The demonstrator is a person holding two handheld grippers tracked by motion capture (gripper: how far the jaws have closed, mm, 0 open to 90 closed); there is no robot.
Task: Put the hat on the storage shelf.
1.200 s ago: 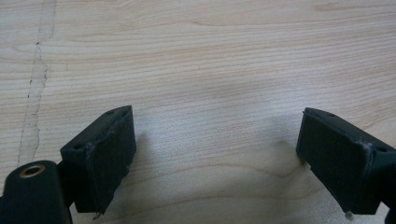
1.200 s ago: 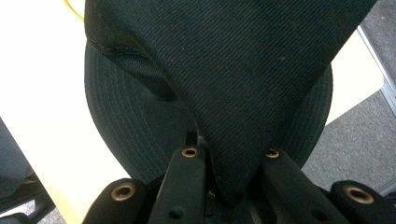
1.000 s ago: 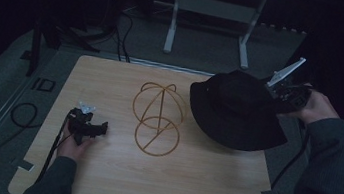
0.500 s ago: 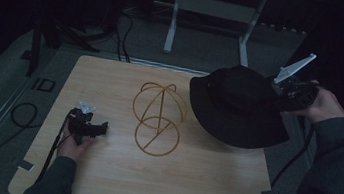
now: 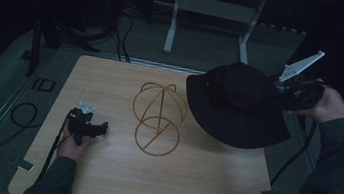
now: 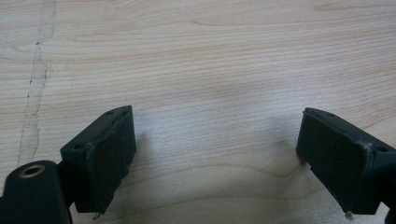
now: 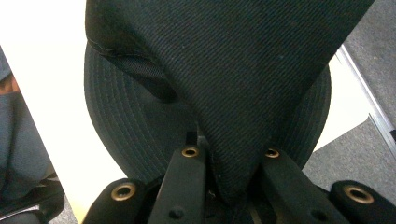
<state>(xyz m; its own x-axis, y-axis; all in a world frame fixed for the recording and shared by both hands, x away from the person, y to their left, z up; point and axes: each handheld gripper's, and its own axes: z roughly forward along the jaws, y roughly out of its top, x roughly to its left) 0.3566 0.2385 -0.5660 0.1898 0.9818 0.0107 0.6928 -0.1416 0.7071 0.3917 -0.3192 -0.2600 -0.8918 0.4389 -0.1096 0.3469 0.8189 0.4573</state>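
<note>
Progress looked to be about halfway: the black bucket hat [image 5: 237,105] was already off the table, pinched by its crown fabric in the right gripper [image 5: 296,90], whose jaws were clamped tight on a fold of the cloth, as the right gripper view made plain [image 7: 224,177]. It hung in the air at about two o'clock from the table's middle, its brim drooping over the right edge of the tabletop and just beside the wire hat stand [image 5: 158,118]. Seating the hat on that stand appeared to be what remained; the gold wire dome was bare, and the hat had to come across toward nine o'clock and down over it. The left gripper [image 5: 86,127] rested on the wood at about eight o'clock, well apart from the stand, jaws spread wide with nothing between them, only bare grain beneath [image 6: 215,140].

The table [image 5: 98,183] was a pale wood-grain board with tape tabs at its near corners. Around it lay grey carpet, black cables at ten o'clock, and a metal frame's legs [image 5: 210,21] at twelve o'clock. The room was dim, nearly dark beyond the table.
</note>
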